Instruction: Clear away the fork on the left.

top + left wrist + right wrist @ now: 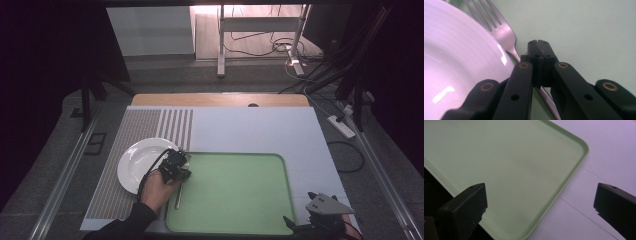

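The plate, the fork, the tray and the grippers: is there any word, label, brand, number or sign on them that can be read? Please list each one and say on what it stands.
There are none to read.
The white plate, the fork and the green tray are plain.
The left gripper and the right gripper show bare black jaws with brass-coloured rivets, no print.
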